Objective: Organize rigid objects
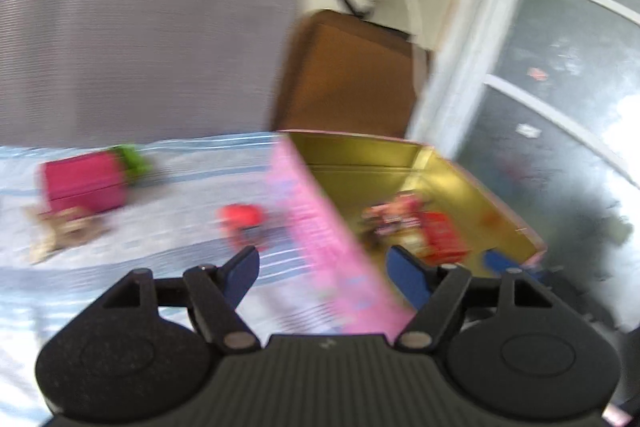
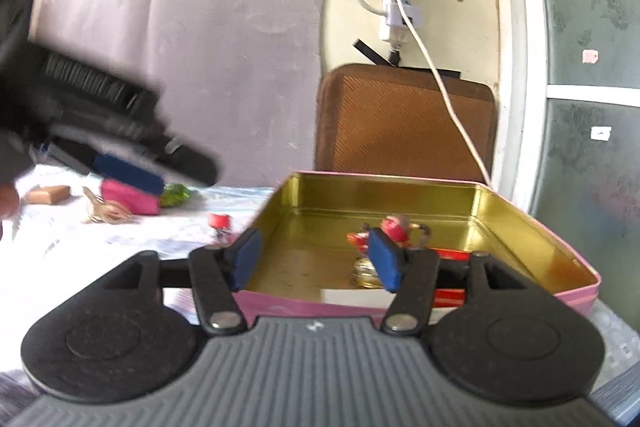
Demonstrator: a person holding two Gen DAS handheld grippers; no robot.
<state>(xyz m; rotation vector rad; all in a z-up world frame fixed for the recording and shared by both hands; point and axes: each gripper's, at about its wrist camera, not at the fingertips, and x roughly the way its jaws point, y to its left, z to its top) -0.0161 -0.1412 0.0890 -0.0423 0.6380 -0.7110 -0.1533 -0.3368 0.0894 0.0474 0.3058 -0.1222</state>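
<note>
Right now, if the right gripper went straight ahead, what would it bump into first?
Probably the pink tin. The right gripper is open and points over its near wall, so it might pass above that and meet the little toys inside instead. Depth is hard to judge.

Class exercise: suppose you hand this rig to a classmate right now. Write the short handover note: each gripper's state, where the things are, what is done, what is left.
Left gripper: open, nothing held, blurred in both views, near the tin's left wall.
Right gripper: open, empty, at the tin's near wall.
Pink tin: lid off, on the light cloth.
Done: a small figurine and a red packet lie inside the tin.
Left: on the cloth outside are a small red item, a magenta box with a green thing beside it, a tan bundle and a brown block. Probably nearest first: the red item.
</note>
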